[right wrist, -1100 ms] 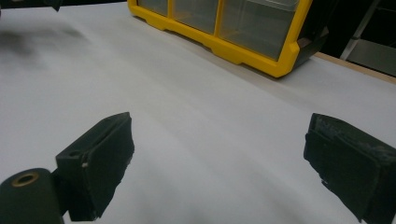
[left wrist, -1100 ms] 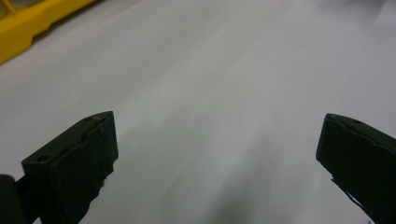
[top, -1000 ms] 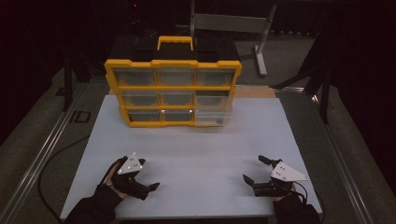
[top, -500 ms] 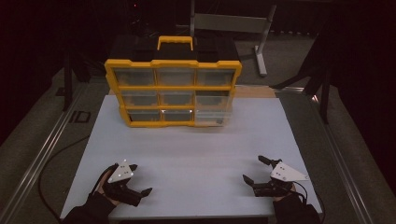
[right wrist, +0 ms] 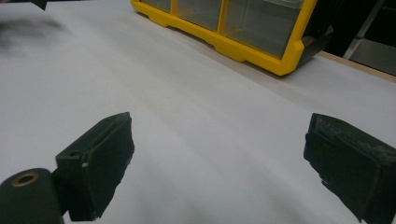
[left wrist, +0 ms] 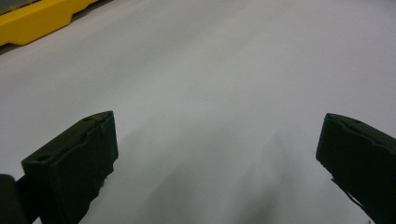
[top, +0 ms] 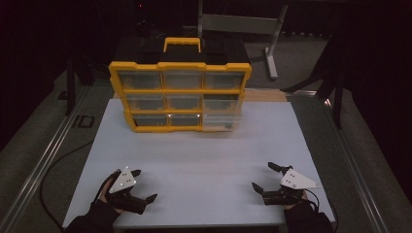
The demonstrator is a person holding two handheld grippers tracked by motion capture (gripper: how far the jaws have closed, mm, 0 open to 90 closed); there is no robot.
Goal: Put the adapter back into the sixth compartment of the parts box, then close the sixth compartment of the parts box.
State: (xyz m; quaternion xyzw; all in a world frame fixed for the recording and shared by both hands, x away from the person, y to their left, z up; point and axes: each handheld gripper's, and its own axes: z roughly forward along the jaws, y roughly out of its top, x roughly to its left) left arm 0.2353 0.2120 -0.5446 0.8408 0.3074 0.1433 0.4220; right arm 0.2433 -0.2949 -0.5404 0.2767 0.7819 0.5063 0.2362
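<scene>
Your left tongs [top: 138, 187] and right tongs [top: 265, 177] rest spread wide and empty at the near edge of the white surface [top: 204, 160], likely staged for the yellow drawer organizer [top: 180, 94] standing upright at the far edge.

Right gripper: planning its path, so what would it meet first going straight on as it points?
Probably the yellow drawer organizer; the right gripper, jaws open, has bare white tabletop ahead until then.

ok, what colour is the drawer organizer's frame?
Yellow frame, with a yellow carry handle on a black top and clear drawers. It shows best in the high view.
</scene>
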